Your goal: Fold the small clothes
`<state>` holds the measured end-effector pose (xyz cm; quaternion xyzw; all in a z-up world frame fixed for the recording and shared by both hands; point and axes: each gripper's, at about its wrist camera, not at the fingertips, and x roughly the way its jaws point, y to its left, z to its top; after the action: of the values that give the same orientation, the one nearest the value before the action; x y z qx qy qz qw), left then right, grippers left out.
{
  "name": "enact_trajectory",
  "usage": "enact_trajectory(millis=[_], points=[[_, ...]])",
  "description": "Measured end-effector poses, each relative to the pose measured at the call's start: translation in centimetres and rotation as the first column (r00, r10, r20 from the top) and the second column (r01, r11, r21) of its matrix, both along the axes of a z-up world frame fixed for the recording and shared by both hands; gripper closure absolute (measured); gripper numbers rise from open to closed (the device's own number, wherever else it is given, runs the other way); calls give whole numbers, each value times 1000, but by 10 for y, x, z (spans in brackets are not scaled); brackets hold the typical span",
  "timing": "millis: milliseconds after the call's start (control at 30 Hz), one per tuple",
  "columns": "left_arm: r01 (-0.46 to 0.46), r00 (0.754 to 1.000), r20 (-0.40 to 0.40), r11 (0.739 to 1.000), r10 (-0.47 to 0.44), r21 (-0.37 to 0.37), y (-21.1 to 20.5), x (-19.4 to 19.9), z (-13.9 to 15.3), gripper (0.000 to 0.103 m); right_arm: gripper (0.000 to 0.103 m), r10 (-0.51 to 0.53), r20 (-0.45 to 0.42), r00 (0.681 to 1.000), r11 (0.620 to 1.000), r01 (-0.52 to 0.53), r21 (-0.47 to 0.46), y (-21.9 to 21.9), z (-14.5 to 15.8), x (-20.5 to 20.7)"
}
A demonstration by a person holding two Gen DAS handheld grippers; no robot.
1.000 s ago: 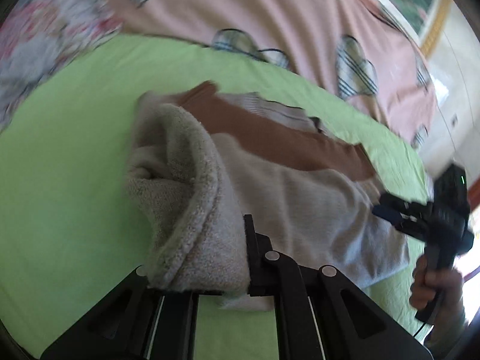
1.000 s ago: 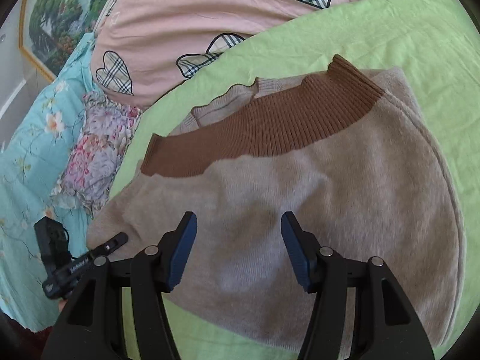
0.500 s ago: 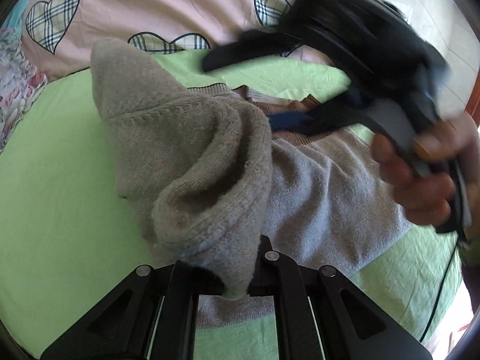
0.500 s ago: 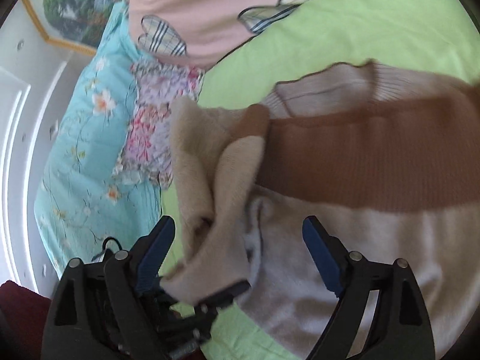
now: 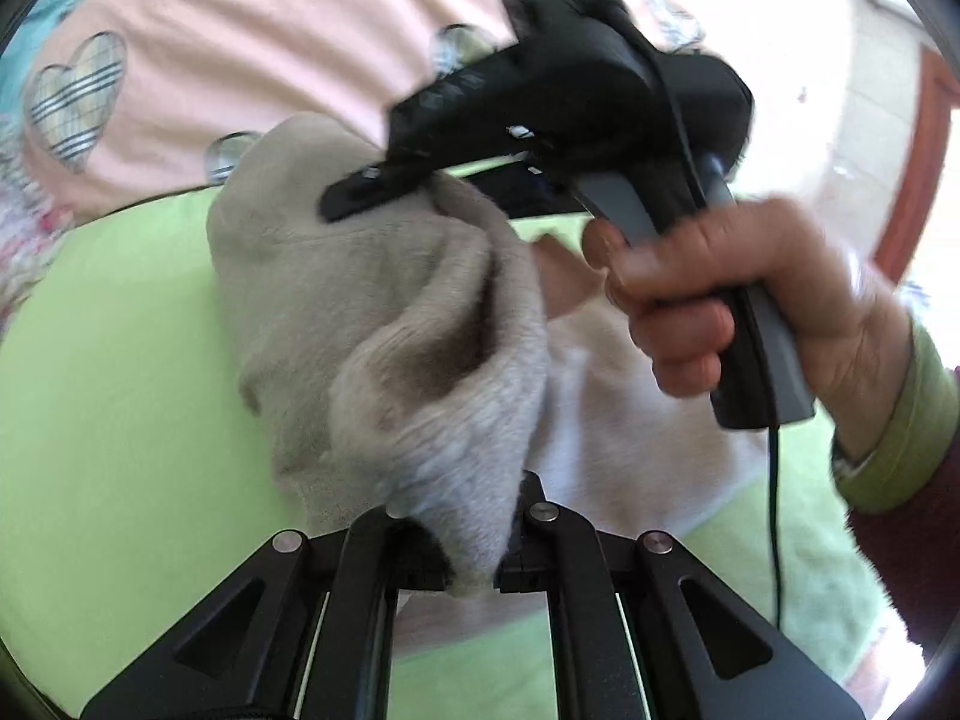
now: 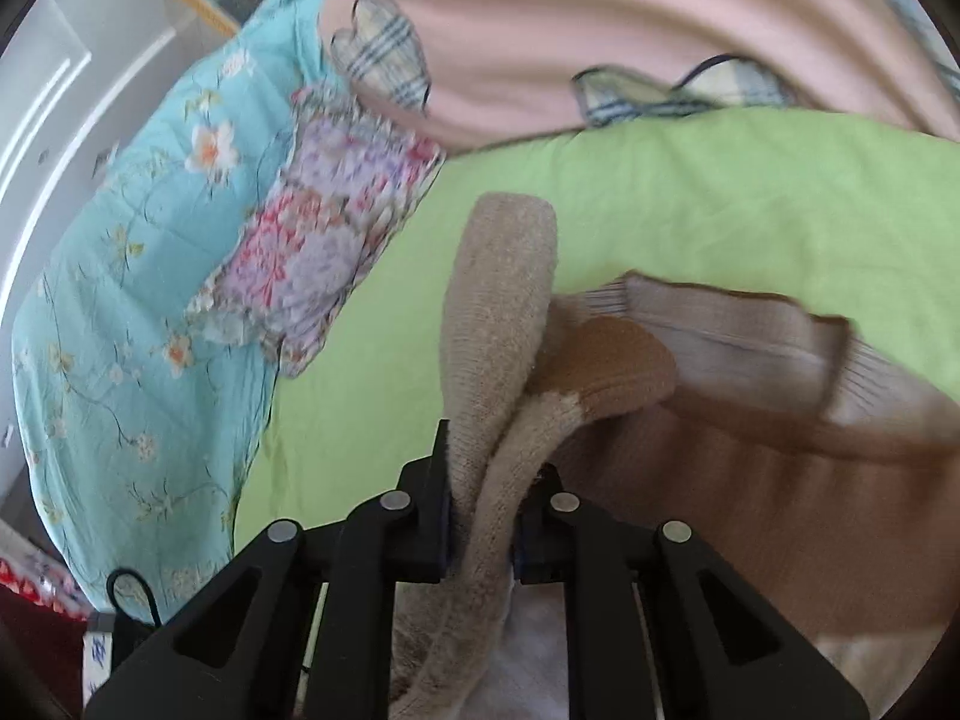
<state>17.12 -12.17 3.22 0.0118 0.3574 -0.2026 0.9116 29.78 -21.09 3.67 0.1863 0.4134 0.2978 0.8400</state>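
Note:
A small beige knit sweater (image 5: pixel 384 324) with a brown ribbed band (image 6: pixel 750 480) lies on a green sheet (image 5: pixel 120 390). My left gripper (image 5: pixel 471 564) is shut on a bunched fold of the sweater and holds it up off the sheet. My right gripper (image 6: pixel 483 534) is shut on another fold of the same sweater near the brown band. In the left wrist view the right gripper (image 5: pixel 384 195) shows from the side, held by a hand (image 5: pixel 738 294), its fingers on the sweater's top edge.
A pink quilt with plaid hearts (image 6: pixel 600 30) lies past the green sheet (image 6: pixel 750 198). A turquoise floral cover (image 6: pixel 138 210) and a flowered pillow (image 6: pixel 324 240) lie to the left. A white wall and framed picture stand behind.
My right gripper was open over the flat sweater, then moved left and shut on a fold. My left gripper has kept its hold and lifted its fold higher.

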Motion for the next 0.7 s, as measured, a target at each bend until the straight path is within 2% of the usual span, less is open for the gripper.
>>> enact_trajectory(millis=[167,300,367,467,533,600,667,700], points=[[145,989,0,989,-145,-38,-60,-4,-3,97,88,-171,30,985,985,171,-1,-81,21,-54],[203,973,-97,977,-209,-64,-102,6,-33,97,88,-289,-41,956,957,288,-41,-136,-16,-89],[213,966,-136,975,-219,-62,-112,9,-46,97,88,-324,-88,942,946,319,-65,-149,-38,-95],[214,964,-149,974,-222,-67,-114,7,-47,97,88,-338,-101,936,940,332,-73,-155,-51,-98],[222,966,-119,972,-230,-79,-114,14,-33,97,88,-339,-68,938,940,335,-60,-156,-45,-101],[226,969,-80,968,-236,-109,-110,11,-22,97,88,-332,6,943,942,332,-50,-152,-28,-105],[229,968,-75,964,-240,-134,-108,13,-20,96,88,-328,83,941,942,332,-45,-147,-13,-110],[231,966,-90,964,-244,-134,-116,12,-26,96,88,-333,90,939,939,339,-56,-147,-12,-110]])
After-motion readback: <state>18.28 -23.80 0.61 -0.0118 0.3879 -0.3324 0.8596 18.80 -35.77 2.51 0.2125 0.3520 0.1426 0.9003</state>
